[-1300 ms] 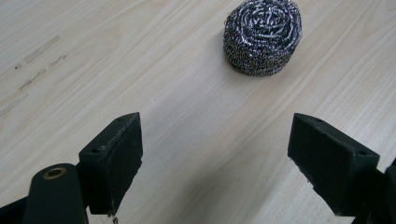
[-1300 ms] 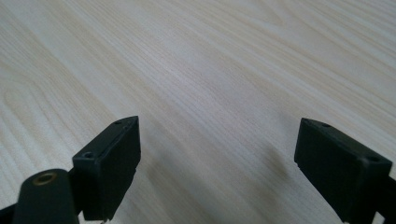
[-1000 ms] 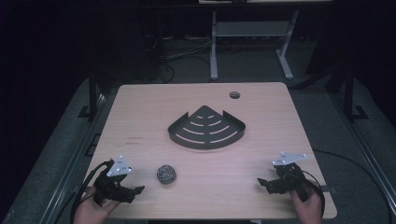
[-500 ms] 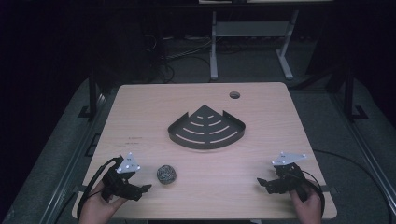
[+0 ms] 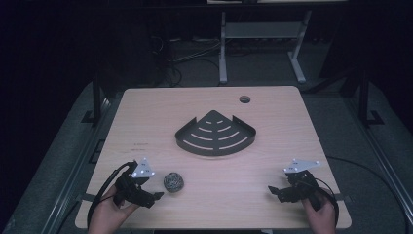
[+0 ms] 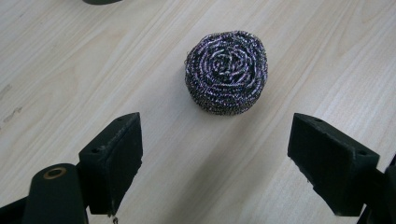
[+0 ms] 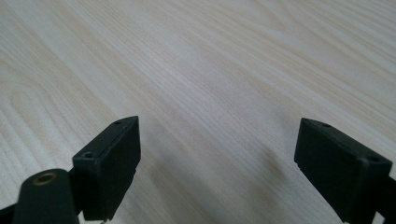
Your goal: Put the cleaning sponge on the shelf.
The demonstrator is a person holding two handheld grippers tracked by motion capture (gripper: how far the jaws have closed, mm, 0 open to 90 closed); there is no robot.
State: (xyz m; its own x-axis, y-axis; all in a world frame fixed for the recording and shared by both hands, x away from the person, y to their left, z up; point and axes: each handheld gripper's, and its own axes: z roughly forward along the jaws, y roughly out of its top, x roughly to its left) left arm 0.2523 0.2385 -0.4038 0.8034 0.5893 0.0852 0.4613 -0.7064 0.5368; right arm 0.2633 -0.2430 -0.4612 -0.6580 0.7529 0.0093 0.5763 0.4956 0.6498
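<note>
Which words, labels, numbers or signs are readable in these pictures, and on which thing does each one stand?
None can be read.
Light wooden table: a small dark mark near its left edge in the high view, too small to read.
Grey three-cornered plate on the left hand-held gripper: pale dots, no legible text.
Round steel-wire scouring ball and dark metal fan-shaped corner shelf: no text.

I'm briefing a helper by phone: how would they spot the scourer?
Start at the dark slotted corner shelf mid-table, then look toward the near left edge. Just ahead of the open left gripper sits the scourer, a small round coil of shiny wire.
</note>
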